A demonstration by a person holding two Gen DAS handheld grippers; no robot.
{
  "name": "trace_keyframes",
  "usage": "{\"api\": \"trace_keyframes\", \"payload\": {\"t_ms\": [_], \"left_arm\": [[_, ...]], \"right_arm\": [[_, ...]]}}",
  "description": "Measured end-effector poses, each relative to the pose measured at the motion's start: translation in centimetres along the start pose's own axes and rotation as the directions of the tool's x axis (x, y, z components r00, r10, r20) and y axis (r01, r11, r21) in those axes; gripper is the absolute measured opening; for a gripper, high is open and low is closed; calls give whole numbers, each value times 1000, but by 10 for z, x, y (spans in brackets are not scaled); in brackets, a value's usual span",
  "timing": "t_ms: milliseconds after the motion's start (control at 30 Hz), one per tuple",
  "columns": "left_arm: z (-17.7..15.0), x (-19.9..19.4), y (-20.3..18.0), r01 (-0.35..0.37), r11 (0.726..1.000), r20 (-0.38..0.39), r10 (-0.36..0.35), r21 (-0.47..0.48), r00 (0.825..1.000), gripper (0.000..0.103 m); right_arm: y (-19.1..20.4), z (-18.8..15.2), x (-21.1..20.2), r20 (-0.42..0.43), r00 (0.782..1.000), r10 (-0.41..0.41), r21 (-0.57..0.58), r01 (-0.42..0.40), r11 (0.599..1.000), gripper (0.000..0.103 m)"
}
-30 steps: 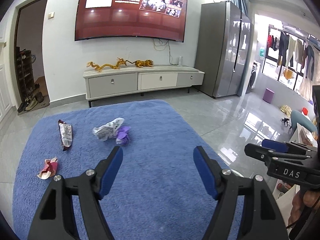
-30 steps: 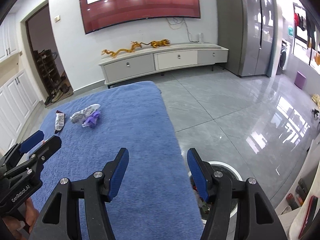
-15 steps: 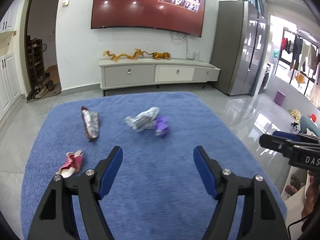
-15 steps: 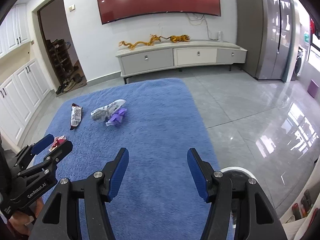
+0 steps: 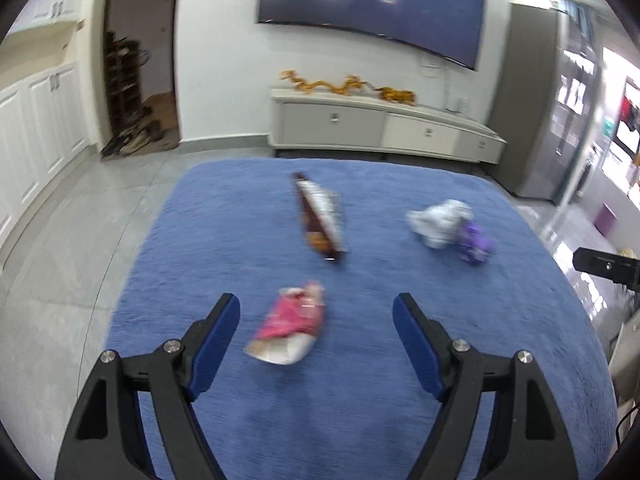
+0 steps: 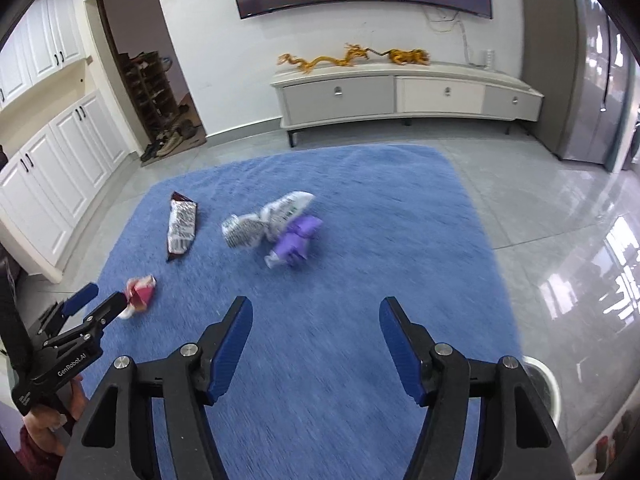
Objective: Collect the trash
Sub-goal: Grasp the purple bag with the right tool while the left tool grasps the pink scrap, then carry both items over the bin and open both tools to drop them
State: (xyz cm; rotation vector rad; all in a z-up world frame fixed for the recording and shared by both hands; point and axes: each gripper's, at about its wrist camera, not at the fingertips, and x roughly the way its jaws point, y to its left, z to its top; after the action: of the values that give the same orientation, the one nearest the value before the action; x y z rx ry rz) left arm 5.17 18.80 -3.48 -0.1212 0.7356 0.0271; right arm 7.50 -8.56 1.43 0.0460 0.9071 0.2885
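**Handling Notes: Pink Wrapper on the Rug**

The pink wrapper [image 5: 290, 330] lies crumpled on the blue rug [image 5: 360, 420], just ahead of the left gripper [image 5: 316, 312] and roughly centred between its fingers. It is judged to be thin foil or film: very light, soft, springy and somewhat slick. It will probably collapse under pressure rather than resist. Take hold across the bunched pink middle, not the flat pale end nearest the gripper, which may slide out. The rug pile gives, so the fingertips can press slightly into it to get under the edges.

The left jaws stand wide and hold nothing.

Beyond the pink wrapper lies a dark bar wrapper [image 5: 320, 218], long and flat; its raised side edge looks the best purchase. To the right of that sit a white crumpled bag [image 5: 438, 222] and a purple wrapper [image 5: 474, 242], touching each other.

The right gripper [image 6: 314, 330] hovers over bare rug, near the purple wrapper, jaws wide and empty. A white bin [image 6: 550, 384] rim shows beside the rug's right edge.
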Motion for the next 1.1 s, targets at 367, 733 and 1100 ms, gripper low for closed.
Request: {"api": "trace_keyframes", "payload": {"t_ms": [367, 733, 1100], "left_arm": [[4, 36, 24, 92, 994, -105, -98, -54, 990, 78], [-1, 57, 24, 118, 991, -188, -130, -70, 974, 43], [-7, 10, -9, 196, 981, -139, -195, -6, 971, 32]], "right_arm": [[20, 34, 84, -87, 996, 26, -50, -31, 998, 64], [2, 28, 115, -145, 988, 59, -21, -63, 998, 27], [-20, -20, 23, -81, 990, 112, -31, -115, 993, 27]]}}
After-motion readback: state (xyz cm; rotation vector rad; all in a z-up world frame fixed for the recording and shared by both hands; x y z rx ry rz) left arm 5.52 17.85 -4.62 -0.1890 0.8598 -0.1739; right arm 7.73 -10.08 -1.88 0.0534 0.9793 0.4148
